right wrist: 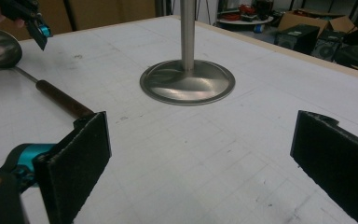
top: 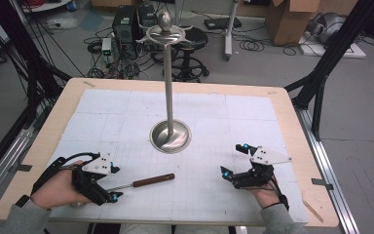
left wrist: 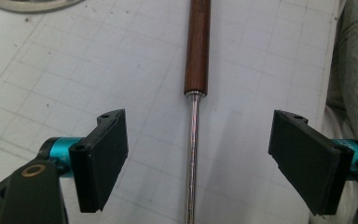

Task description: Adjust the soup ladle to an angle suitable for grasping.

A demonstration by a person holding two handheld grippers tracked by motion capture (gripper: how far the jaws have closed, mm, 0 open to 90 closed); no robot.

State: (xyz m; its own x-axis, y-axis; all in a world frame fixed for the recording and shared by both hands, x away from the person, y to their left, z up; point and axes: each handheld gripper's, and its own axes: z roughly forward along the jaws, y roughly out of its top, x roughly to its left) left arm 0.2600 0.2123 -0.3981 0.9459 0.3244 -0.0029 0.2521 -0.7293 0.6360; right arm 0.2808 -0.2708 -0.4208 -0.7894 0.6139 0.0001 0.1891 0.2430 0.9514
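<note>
A ladle lies flat on the white gridded mat near the front left, its brown wooden handle point(top: 152, 181) pointing right. My left gripper point(top: 114, 183) is open, and its jaws straddle the ladle's thin metal shaft point(left wrist: 193, 154) without touching it. In the left gripper view the wooden handle point(left wrist: 198, 46) runs straight away from the left gripper point(left wrist: 198, 158). The ladle's shiny bowl point(right wrist: 0, 46) shows at the far left of the right gripper view. My right gripper point(top: 233, 158) is open and holds nothing. It hovers at the front right, and the right gripper point(right wrist: 200, 163) faces the stand.
A tall metal stand point(top: 168, 87) rises from a round dished base point(top: 170, 136) at the mat's centre, with curved hooks point(top: 165, 34) at its top. The wooden table edge point(top: 292, 122) frames the mat. Cables, boxes and a stool sit on the floor beyond.
</note>
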